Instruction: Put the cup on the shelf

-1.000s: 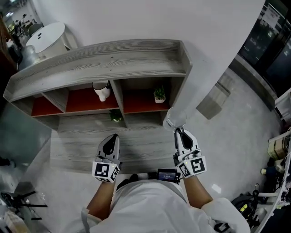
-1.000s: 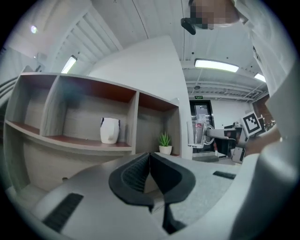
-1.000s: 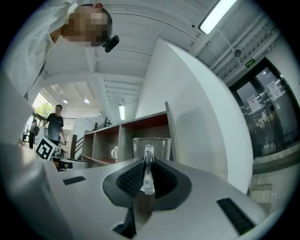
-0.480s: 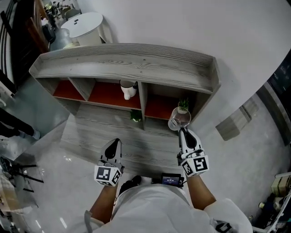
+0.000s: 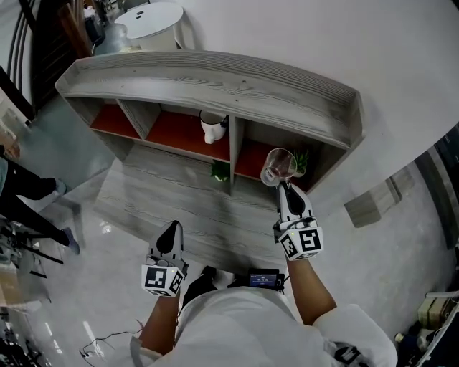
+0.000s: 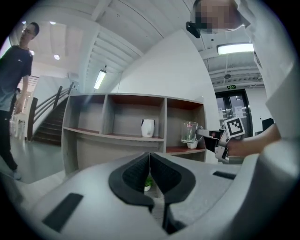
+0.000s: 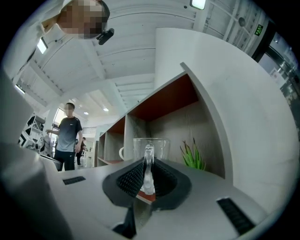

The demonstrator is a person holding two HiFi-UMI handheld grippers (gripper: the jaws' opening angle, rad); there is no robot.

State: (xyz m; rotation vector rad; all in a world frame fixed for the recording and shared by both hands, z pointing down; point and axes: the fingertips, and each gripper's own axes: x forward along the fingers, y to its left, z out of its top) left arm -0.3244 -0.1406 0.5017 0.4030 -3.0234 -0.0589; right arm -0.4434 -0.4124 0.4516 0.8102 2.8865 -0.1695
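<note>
Seen from above, at the far left edge a person [image 5: 29,193] in dark trousers stands on the pale floor [image 5: 93,236]; the left gripper view shows that person [image 6: 14,61] at its left as well. Near the top left sits a round white table [image 5: 150,14], behind a long grey wooden shelf [image 5: 208,79] that runs across the scene and has open compartments with red-orange insides. In the middle compartment stands a white jug [image 5: 213,129], upright, also seen in the left gripper view [image 6: 147,127]. Below it, on the lower level, is a small green plant [image 5: 220,170]. The left gripper [image 5: 171,236] is held low, well apart from the shelf; its own view shows the dark jaws pressed together with nothing between them [image 6: 150,171]. Further right, a clear glass cup [image 5: 280,166] is held upright in the air at the mouth of the right-hand compartment. The right gripper [image 5: 287,197] has its jaws clamped on the cup's handle, as its own view shows [image 7: 148,176], with the cup [image 7: 149,150] rising just beyond the jaws. The cup's base is above the compartment's red board, not resting on it. Just right of the cup, inside that compartment, stands a potted plant [image 5: 301,161] with spiky green leaves [image 7: 193,157].
</note>
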